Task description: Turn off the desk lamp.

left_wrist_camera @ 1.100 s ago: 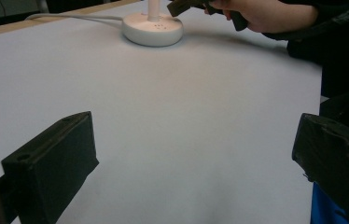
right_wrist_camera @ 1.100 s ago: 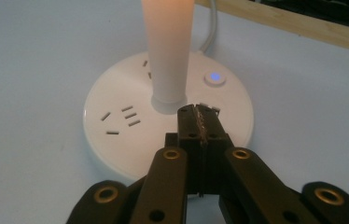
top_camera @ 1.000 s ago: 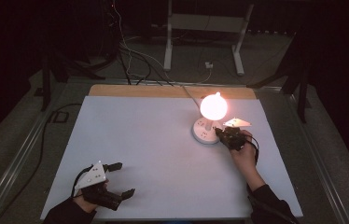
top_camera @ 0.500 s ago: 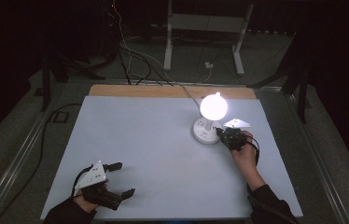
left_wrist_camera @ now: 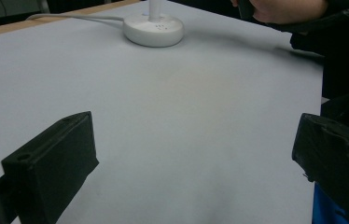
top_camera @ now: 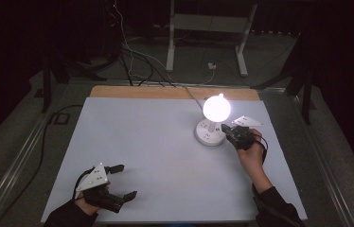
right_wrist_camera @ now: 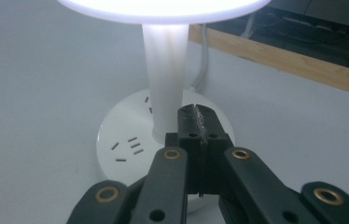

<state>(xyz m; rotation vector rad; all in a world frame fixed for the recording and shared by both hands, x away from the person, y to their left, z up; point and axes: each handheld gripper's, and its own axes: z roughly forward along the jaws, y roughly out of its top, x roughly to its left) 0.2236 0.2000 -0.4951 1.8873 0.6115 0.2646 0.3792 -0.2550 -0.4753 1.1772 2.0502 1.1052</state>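
— Lamp [top_camera: 211, 122] first: where does it stand?

— On the far right part of the white table [top_camera: 156, 156], lit, its round head glowing above a white post and a round white base [right_wrist_camera: 130, 140]. The base has groups of small slots in its top (socket holes, by the look of them). A white cord [left_wrist_camera: 74, 17] runs from the base toward the wooden strip at the table's far edge.

— And the right gripper [right_wrist_camera: 195, 122]?

— Its jaws are pressed flat together with nothing between them. Their tips sit over the base, just beside the post. In the high view the right hand [top_camera: 251, 153] holds it at the lamp's right side, the grey plate on top.

— Touching the base?

— I cannot tell; the tips hide that spot.

— The left gripper [top_camera: 120, 180]?

— Near the front left corner, well apart from the lamp. Its jaws are spread wide with bare table between them, and its own view looks across the table to the base and the other hand beyond.
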